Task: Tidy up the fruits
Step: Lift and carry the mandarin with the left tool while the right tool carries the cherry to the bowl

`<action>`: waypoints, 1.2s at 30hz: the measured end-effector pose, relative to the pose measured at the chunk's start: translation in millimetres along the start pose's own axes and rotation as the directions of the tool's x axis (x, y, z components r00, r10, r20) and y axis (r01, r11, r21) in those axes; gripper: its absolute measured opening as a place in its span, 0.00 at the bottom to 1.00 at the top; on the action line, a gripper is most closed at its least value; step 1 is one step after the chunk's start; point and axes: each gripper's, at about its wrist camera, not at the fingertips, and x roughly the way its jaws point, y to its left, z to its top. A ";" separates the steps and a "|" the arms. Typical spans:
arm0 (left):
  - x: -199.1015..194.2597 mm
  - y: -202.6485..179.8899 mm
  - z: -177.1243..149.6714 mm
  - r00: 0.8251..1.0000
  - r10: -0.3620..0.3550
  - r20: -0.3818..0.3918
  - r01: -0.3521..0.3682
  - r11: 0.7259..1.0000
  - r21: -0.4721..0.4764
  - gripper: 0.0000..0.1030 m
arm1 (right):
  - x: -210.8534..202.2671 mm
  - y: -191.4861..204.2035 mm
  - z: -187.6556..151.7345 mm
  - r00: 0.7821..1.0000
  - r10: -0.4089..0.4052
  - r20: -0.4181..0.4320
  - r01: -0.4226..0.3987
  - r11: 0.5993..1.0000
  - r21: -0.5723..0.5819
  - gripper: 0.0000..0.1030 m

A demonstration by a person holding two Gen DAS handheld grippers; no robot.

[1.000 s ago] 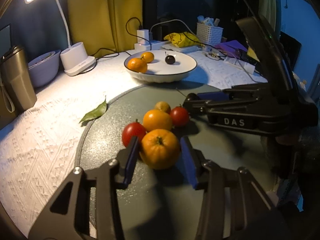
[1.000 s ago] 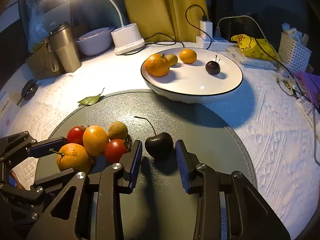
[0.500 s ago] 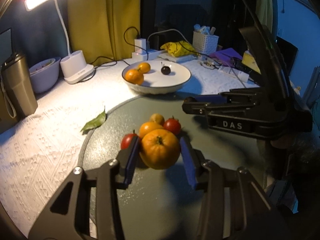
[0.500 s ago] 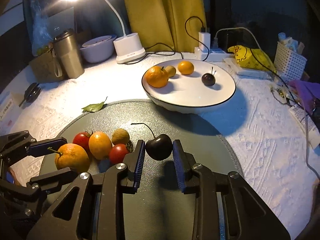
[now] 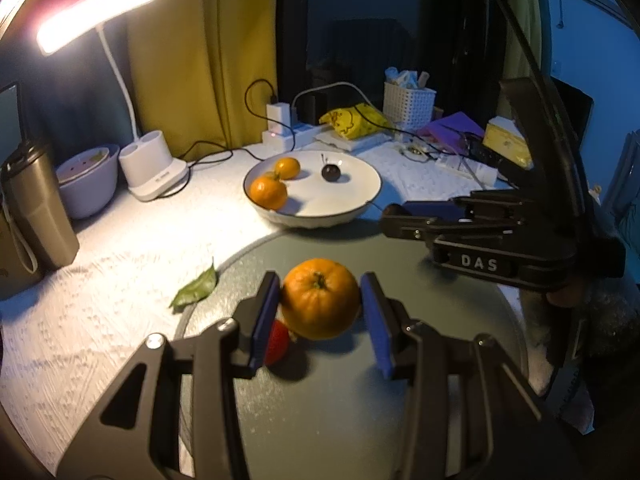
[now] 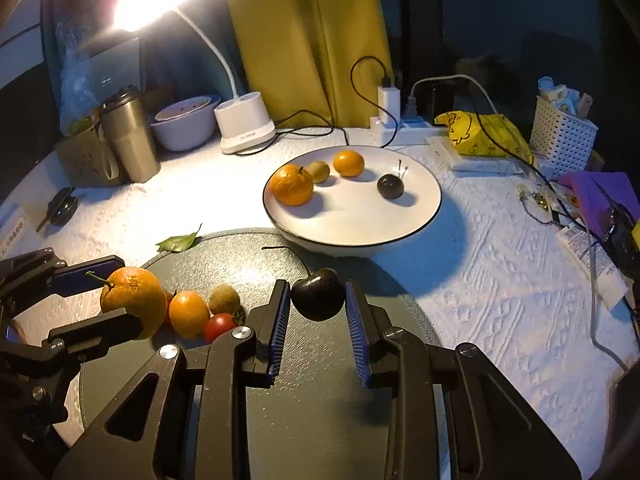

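Above the round grey mat (image 6: 320, 420) at the desk's near edge, your left gripper (image 5: 320, 312) is clenched on a stemmed orange (image 5: 320, 298), lifted off the mat, both blue pads (image 5: 266, 312) pressing its sides. Your right gripper (image 6: 318, 312) grasps a dark cherry (image 6: 318, 294) between its ribbed pads (image 6: 280, 316), stem arching back toward the bowl. Below your left claw, a small orange (image 6: 188, 314), a kiwi (image 6: 224, 299) and a cherry tomato (image 6: 219, 326) sit clustered on the mat's left part. Just behind the mat stands the white bowl (image 6: 420, 224), holding a large orange (image 6: 291, 184), a kiwi, a smaller orange (image 6: 349, 163) and another dark cherry (image 6: 390, 186). A green leaf (image 6: 178, 242) lies on the white cloth (image 6: 500, 280) at the mat's far left rim. Farther back, the desk lamp (image 6: 244, 124) and steel tumbler (image 6: 128, 140) stand near the desk's far-left side.
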 end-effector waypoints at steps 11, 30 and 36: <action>10.6 4.6 29.5 0.999 0.015 0.030 -0.015 1.000 0.024 0.42 | -2.6 -20.2 17.3 0.999 -0.009 0.043 0.008 1.000 0.020 0.30; 57.3 16.2 64.7 1.000 -0.003 0.017 0.003 1.000 0.025 0.42 | 18.6 -46.6 37.8 0.998 -0.003 0.063 0.000 0.999 0.045 0.30; 75.3 18.7 74.1 1.000 -0.011 0.011 0.011 1.000 0.026 0.42 | 31.3 -54.0 44.5 0.998 0.000 0.059 -0.004 0.998 0.056 0.30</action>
